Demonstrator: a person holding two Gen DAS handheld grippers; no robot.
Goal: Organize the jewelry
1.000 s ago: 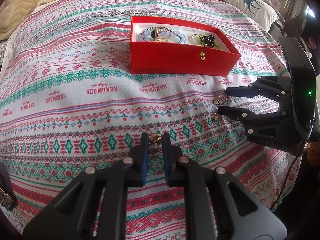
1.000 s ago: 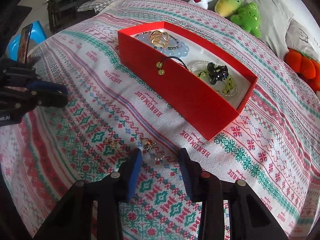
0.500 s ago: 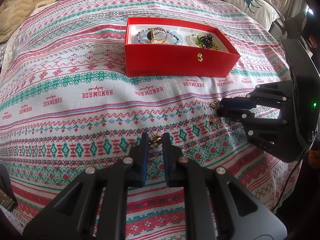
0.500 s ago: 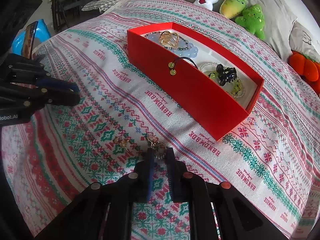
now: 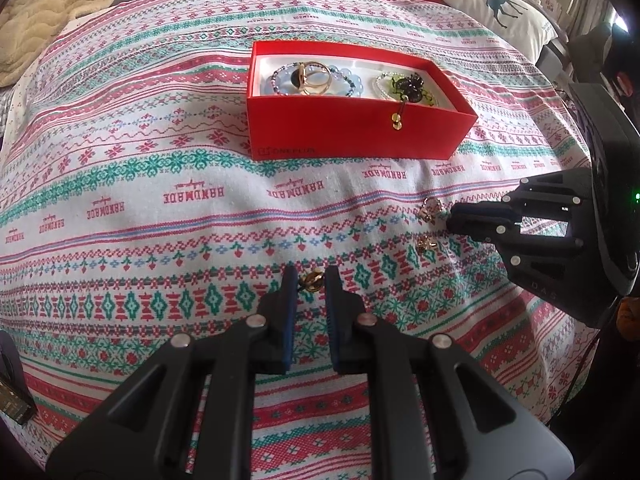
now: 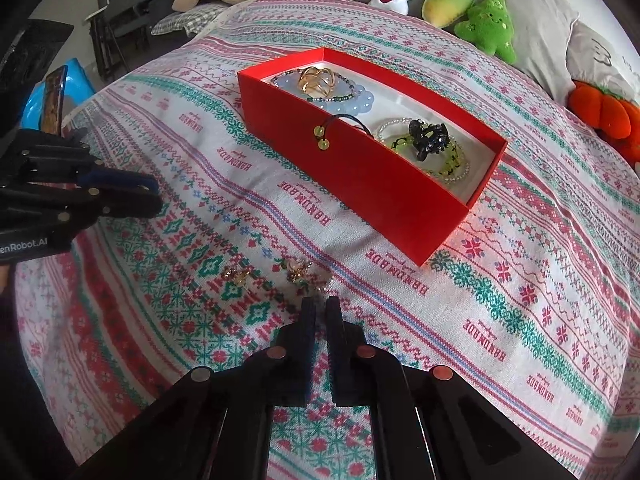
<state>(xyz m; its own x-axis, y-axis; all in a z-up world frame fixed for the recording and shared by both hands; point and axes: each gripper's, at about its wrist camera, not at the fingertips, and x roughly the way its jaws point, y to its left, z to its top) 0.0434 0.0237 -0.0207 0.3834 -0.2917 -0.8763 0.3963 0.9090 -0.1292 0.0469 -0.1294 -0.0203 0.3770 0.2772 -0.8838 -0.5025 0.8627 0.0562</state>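
Note:
On the patterned blanket, my left gripper (image 5: pixel 311 274) is shut on a small gold earring (image 5: pixel 310 281) that sits between its blue pads. My right gripper (image 6: pixel 320 306) is shut. A sparkly earring (image 6: pixel 298 272) lies just beyond its fingertips; whether the tips pinch its near end I cannot tell. Another gold earring (image 6: pixel 238 276) lies loose to that one's left. The open red box (image 6: pixel 360 176) behind holds a gold ring (image 6: pixel 316 78), bead bracelets and a black clip (image 6: pixel 428 138). In the left wrist view the right gripper (image 5: pixel 451 220) comes in from the right.
Plush toys (image 6: pixel 486 20) and an orange pumpkin cushion (image 6: pixel 604 112) line the far edge of the bed. A beige blanket (image 5: pixel 44 12) lies at the back left. A blue stool (image 6: pixel 52 92) and dark chairs stand beyond the bed's edge.
My right gripper's jaws went from wide apart around the sparkly earring to shut. My left gripper stayed still with the gold earring between its pads.

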